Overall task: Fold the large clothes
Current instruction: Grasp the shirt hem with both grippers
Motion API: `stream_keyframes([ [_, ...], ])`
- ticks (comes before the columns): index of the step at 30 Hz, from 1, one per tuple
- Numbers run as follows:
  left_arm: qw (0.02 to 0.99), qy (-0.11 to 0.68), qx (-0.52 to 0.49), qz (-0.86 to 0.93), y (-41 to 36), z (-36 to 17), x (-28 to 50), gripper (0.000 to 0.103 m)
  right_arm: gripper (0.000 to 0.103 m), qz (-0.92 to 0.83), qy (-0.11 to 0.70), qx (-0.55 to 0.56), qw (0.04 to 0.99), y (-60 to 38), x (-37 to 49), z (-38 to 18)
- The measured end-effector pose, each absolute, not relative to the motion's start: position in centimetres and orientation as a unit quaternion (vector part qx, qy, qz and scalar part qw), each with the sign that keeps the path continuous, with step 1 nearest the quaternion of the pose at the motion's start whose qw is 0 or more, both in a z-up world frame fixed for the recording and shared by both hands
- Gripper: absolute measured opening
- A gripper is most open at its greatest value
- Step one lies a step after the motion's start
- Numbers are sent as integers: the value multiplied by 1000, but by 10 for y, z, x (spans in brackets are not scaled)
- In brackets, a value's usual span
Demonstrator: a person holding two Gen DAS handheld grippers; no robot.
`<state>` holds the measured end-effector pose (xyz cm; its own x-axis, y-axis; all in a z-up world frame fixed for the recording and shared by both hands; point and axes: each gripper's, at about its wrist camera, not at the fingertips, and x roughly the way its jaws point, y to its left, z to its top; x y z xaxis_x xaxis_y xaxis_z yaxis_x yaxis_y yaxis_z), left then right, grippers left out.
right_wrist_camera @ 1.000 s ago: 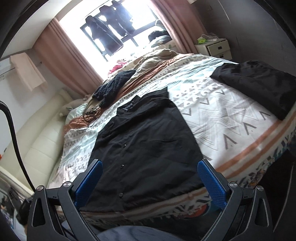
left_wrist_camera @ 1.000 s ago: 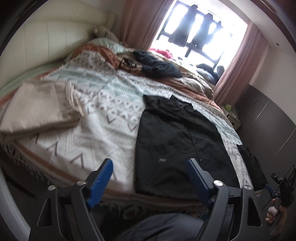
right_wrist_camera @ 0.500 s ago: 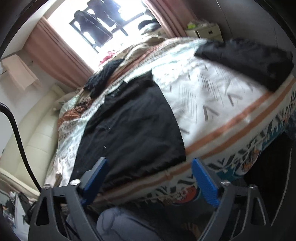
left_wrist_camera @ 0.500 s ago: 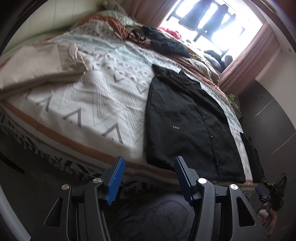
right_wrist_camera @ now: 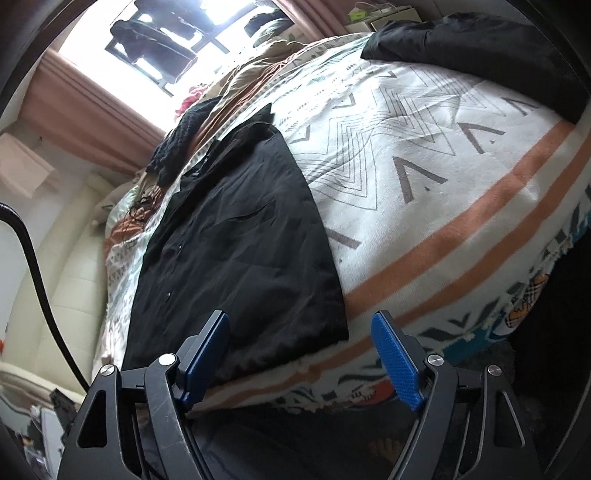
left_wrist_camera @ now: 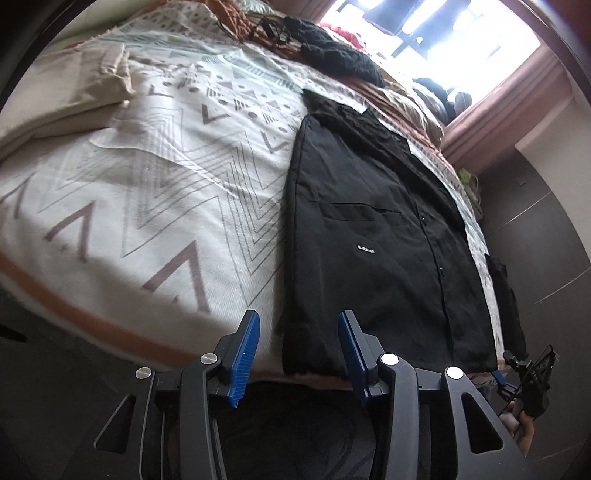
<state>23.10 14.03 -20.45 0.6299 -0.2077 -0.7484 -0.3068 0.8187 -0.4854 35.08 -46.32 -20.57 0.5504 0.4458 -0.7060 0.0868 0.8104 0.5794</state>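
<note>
A black button-up shirt (left_wrist_camera: pixel 373 229) lies flat on the patterned bedspread (left_wrist_camera: pixel 147 192), sleeves folded in, hem at the near bed edge. It also shows in the right wrist view (right_wrist_camera: pixel 236 243). My left gripper (left_wrist_camera: pixel 299 343) is open, its blue pads on either side of the shirt's near left hem corner, just short of it. My right gripper (right_wrist_camera: pixel 301 350) is open wide, level with the shirt's near right hem corner. Neither holds cloth.
A folded beige garment (left_wrist_camera: pixel 62 85) lies at the far left. A black knit heap (left_wrist_camera: pixel 340 59) lies toward the window. A folded black garment (right_wrist_camera: pixel 480 48) sits on the bed's right side. A nightstand (right_wrist_camera: pixel 384 14) and dark wardrobe (left_wrist_camera: pixel 546 229) stand beyond.
Both grippers dropped and moved in toward the bed's near edge, up to the shirt's hem corners. The left jaws have narrowed; the right jaws narrowed slightly.
</note>
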Motion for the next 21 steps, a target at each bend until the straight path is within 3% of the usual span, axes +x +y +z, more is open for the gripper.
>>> stream_keyframes([
  [8, 844, 435, -313, 24, 143, -221, 243, 45, 76, 104, 466, 293, 828, -455, 368, -221],
  [13, 832, 443, -335, 0, 143, -224, 242, 32, 76, 122, 463, 320, 817, -454, 368, -223],
  [17, 831, 443, -337, -13, 137, -223, 234, 32, 74, 147, 466, 329, 808, -447, 362, -223],
  [21, 828, 444, -342, -8, 137, -224, 235, 32, 64, 166, 452, 348, 805, -447, 356, -224],
])
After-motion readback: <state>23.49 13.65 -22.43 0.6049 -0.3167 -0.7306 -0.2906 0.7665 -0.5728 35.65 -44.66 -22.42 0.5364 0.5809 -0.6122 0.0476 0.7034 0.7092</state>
